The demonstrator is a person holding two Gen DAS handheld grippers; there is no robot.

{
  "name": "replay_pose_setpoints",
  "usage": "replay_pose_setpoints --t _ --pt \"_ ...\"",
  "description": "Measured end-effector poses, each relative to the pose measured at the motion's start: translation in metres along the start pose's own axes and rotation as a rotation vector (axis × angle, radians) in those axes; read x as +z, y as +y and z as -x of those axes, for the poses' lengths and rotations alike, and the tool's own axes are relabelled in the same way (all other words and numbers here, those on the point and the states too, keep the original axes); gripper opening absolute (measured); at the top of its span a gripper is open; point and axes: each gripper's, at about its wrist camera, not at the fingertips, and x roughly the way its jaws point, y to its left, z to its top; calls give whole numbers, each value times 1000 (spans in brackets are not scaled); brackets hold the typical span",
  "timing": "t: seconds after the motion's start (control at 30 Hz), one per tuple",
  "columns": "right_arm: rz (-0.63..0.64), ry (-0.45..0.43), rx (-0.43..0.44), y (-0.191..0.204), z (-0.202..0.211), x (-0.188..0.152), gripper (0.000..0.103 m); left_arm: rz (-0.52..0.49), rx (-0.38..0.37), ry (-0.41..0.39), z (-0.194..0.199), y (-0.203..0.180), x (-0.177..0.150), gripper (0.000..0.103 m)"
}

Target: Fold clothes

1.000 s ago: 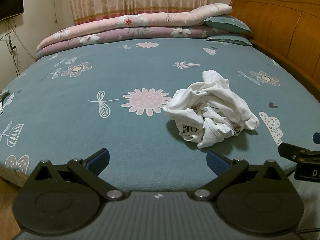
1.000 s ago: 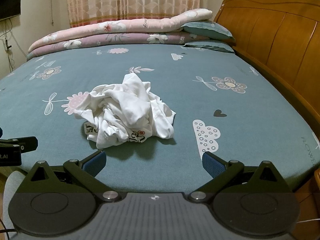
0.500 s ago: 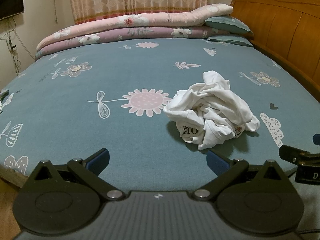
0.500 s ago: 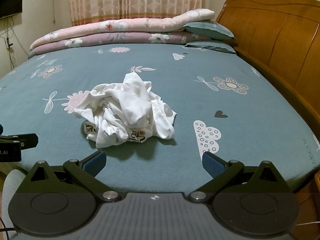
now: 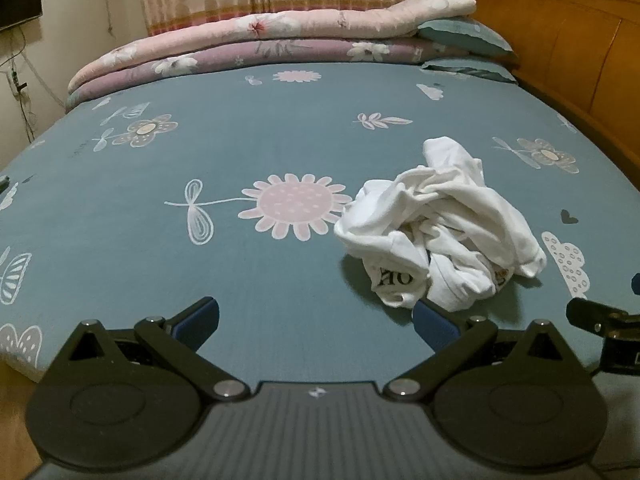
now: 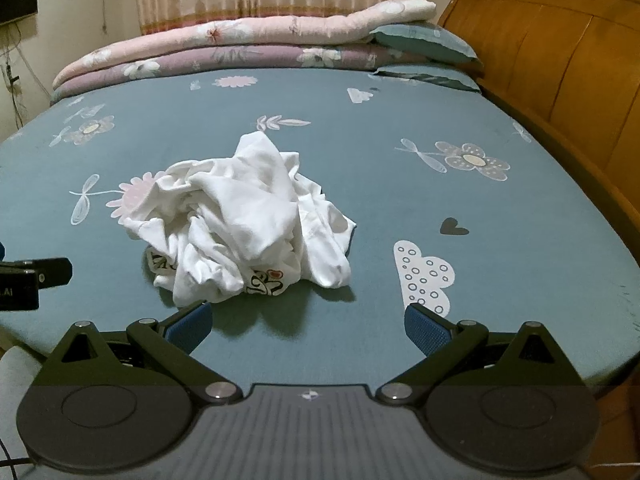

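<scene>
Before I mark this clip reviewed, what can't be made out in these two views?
- Garment: bunched in both views, so its type, sleeves and collar are hidden by its own folds.
- Print: lettering wrapped into folds, only partly readable.
- Right gripper in the left view: cut off by the frame edge.
- Left gripper in the right view: likewise cut off.
- Bed near edge: hidden behind both gripper bodies.

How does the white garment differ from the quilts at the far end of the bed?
The white garment is crumpled in a loose heap; the quilts lie folded flat, one on the other. The garment is plain white with some black lettering; the quilts are pink and mauve with flowers. Both rest on the blue sheet, untouched by either gripper.
</scene>
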Motion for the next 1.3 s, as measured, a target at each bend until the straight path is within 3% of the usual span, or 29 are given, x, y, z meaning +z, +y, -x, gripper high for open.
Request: replay_pose_setpoints --t 0.27,0.47,0.77,0.93,1.13,1.2,1.3 --pt "-9 38 5 -7 -32 13 103 -51 -21 9 -41 -17 34 103" --pt "-30 68 -2 -16 -56 19 103 -101 -49 58 -87 -35 47 103" --pt "-10 95 20 -15 -90 33 103 -114 -49 78 -143 -33 74 103" --pt "7 83 46 -9 -102 44 103 -119 -95 123 -163 -30 64 103" --pt "23 67 64 -8 -107 44 103 71 -234 157 -177 6 45 103" --pt "25 63 67 -9 -106 43 103 58 -219 146 -174 6 45 103" --pt "31 54 69 -11 -104 41 103 7 -138 77 -163 -1 56 102"
